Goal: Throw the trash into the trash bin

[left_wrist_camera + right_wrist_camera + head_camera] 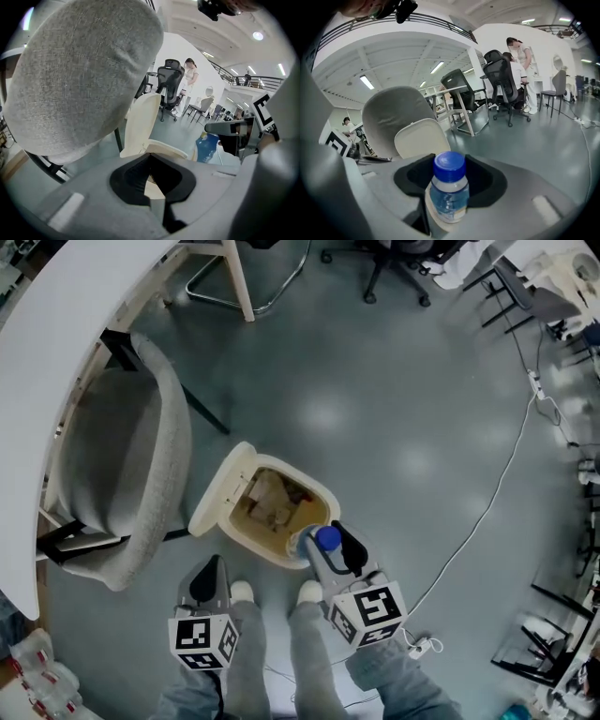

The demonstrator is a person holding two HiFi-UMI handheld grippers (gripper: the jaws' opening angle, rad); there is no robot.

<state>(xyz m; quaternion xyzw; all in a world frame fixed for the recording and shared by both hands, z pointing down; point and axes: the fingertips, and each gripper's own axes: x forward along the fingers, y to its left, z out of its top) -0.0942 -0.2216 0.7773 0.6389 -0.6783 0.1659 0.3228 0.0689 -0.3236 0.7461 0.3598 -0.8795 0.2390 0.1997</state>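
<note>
Now, bottle (449, 199) cap-up, vertical, gripped by R hand-held gripper (334, 543), L hand-held gripper (152, 182) closed

Bright ceiling lights (367, 82) glare off floor (323, 415); edges warp.

Inventory, surroundings:
- Grey upholstered chair (122, 474), tucked under the edge of the bench.
- White curved bench (56, 343), upper left.
- Grey glossy floor (394, 409).
- White cable (506, 474), trailing across the floor to a power strip (424, 645).
- Black office chair (501, 79), with a standing person in white (525, 56) beside it.
</note>
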